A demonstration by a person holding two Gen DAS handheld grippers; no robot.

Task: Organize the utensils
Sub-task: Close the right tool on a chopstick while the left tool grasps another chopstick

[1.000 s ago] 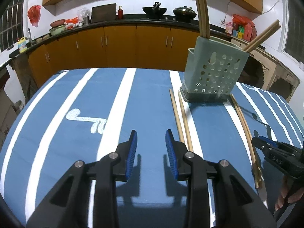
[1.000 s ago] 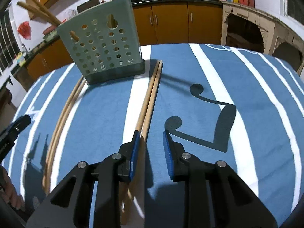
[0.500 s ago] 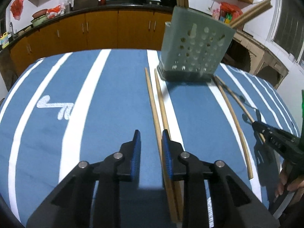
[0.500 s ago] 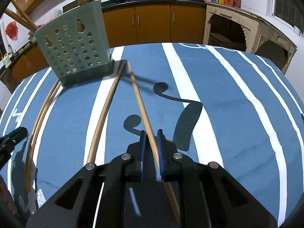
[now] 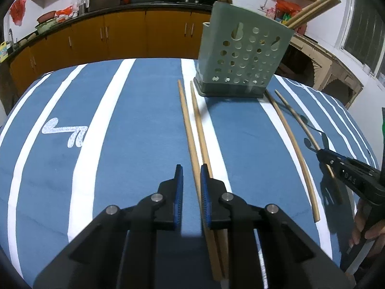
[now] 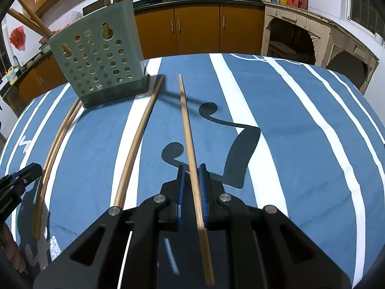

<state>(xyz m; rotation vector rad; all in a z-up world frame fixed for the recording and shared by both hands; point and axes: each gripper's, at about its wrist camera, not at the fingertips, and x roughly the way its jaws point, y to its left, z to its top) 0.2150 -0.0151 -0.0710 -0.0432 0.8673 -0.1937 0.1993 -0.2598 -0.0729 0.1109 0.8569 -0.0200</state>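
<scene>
A green perforated utensil holder (image 5: pixel 243 57) stands on the blue striped table and holds several long wooden chopsticks; it also shows in the right wrist view (image 6: pixel 101 60). My right gripper (image 6: pixel 191 168) is shut on one chopstick (image 6: pixel 185 120) and holds it, its tip pointing at the holder. A second chopstick (image 6: pixel 137 142) lies to its left. My left gripper (image 5: pixel 191 168) is narrowly open over two chopsticks (image 5: pixel 195 130) that lie side by side left of the holder; one passes between its fingers.
Two more chopsticks (image 5: pixel 288 144) lie right of the holder in the left wrist view, one in the right gripper (image 5: pixel 346 175). The table cloth (image 5: pixel 134 130) drops off at the edges. Orange kitchen cabinets (image 5: pixel 125 36) run behind.
My right gripper closed on one chopstick and swung it apart from its neighbour. My left gripper moved right onto the left pair and narrowed.
</scene>
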